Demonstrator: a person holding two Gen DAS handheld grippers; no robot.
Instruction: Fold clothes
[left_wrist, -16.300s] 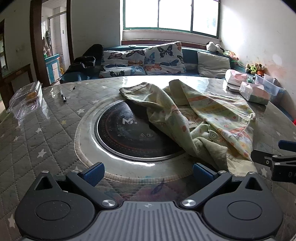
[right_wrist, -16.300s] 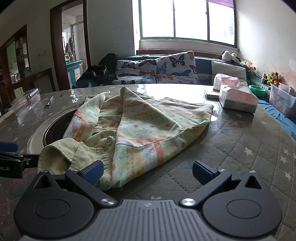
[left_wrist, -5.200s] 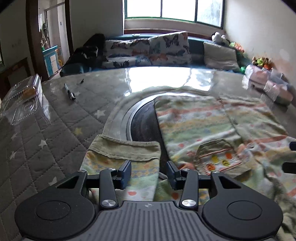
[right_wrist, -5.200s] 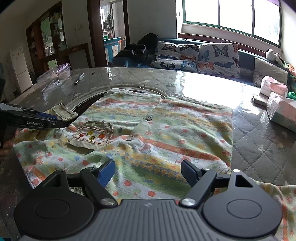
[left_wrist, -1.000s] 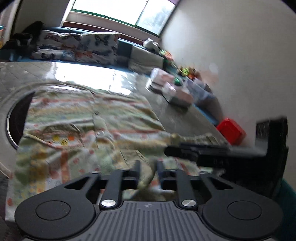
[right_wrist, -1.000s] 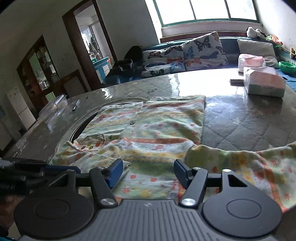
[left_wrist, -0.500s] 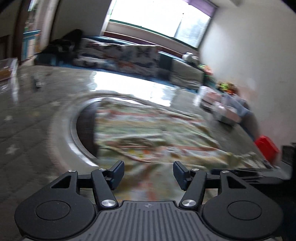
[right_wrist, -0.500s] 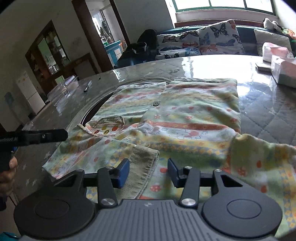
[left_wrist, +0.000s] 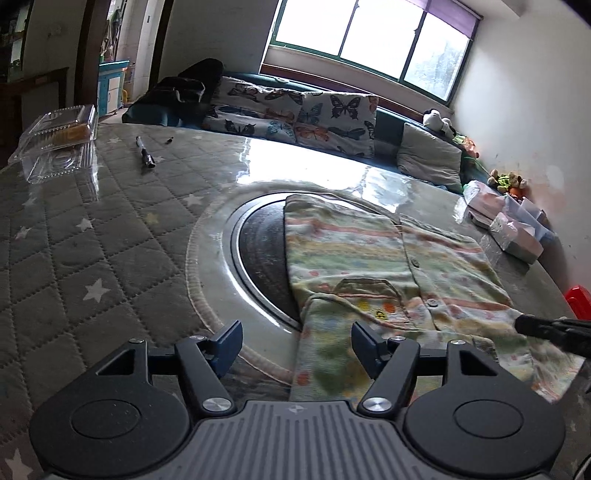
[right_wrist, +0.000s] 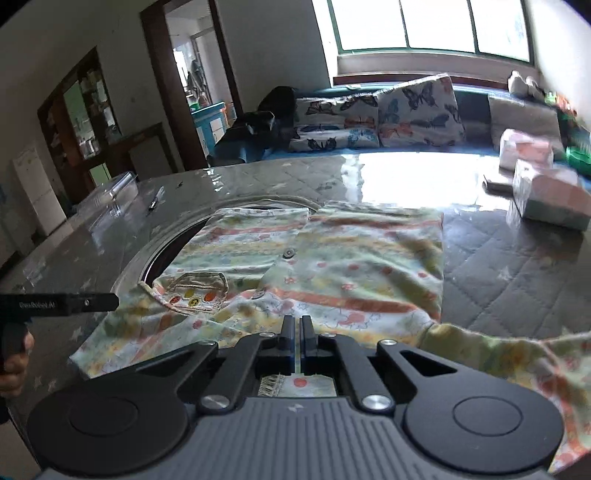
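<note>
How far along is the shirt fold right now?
Done: the patterned shirt lies spread flat on the table, one sleeve already folded in across its front. In hand: the right gripper is shut on shirt fabric; the left gripper, jaws just opened, holds nothing. Left: the other sleeve and the body folds.

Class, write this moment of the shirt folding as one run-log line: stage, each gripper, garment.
stage: folding sleeves | left gripper: open, just opened wider, nothing held | right gripper: shut on shirt sleeve fabric | shirt: flat on table

The left tool bears small pale lettering, roughly "GenRobot.AI", only partly legible.
</note>
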